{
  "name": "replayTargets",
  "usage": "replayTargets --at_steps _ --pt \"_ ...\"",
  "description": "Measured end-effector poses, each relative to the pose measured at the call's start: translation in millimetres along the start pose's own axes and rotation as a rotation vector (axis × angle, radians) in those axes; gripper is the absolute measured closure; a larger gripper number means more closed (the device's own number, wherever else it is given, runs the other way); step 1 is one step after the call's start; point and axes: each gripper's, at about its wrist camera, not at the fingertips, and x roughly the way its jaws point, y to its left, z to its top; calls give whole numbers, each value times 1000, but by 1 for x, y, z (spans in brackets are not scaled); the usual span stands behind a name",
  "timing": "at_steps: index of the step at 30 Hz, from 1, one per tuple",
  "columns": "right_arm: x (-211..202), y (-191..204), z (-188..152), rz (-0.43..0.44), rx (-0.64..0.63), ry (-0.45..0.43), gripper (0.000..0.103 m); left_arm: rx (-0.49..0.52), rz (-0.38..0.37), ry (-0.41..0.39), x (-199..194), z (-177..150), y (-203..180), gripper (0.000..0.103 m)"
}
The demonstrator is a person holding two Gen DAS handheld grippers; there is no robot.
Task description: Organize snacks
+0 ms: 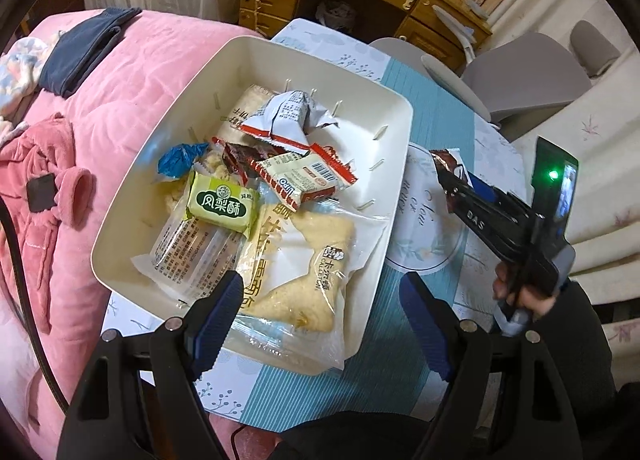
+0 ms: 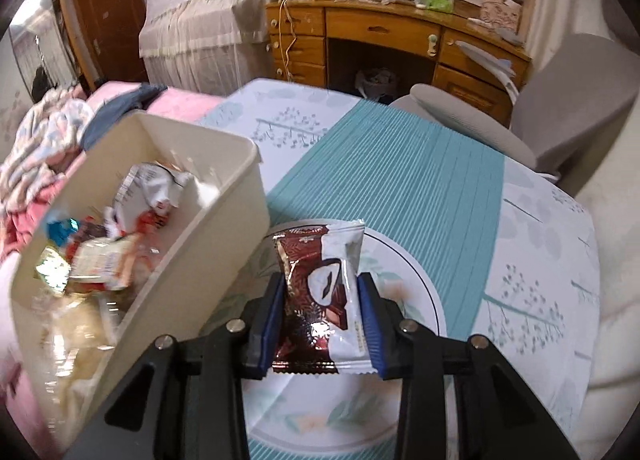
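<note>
Right claw clamped — left claw spread wide.

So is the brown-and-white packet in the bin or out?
Out: the packet is clamped in the right gripper, beside the bin.

bin: cream-white
held packet: dark red-brown and white, glossy
pineapple cake packet: light green
tablecloth: teal stripes, pale panels with leaf sprigs
bedspread: pink
gripper pads: blue

A honey-coloured wooden desk with drawers stands far, a grey padded chair right, a pink quilted bed left.
</note>
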Motion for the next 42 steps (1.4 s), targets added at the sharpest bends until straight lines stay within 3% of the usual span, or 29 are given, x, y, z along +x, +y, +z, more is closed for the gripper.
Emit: replayTargets --at_steps 11,15,24,27,35,37,42 --pt "-65 42 -9 47 117 -82 67 128 -66 -16 -21 5 15 24" --pt "-72 66 -10 108 214 -98 67 188 -88 -26 -27 8 25 24" --pt "-70 121 -23 127 312 -139 64 282 -96 -41 -42 3 58 24" --pt "-67 127 -31 138 378 -118 54 293 -97 -43 -46 -1 67 24" --pt "-81 123 -73 97 476 -47 47 311 -100 -19 -46 -15 67 21" --pt "-88 121 -87 88 493 -30 34 317 -97 -13 -44 -20 62 21" --pt "-109 110 -131 73 552 33 27 329 -81 1 -40 -40 44 21"
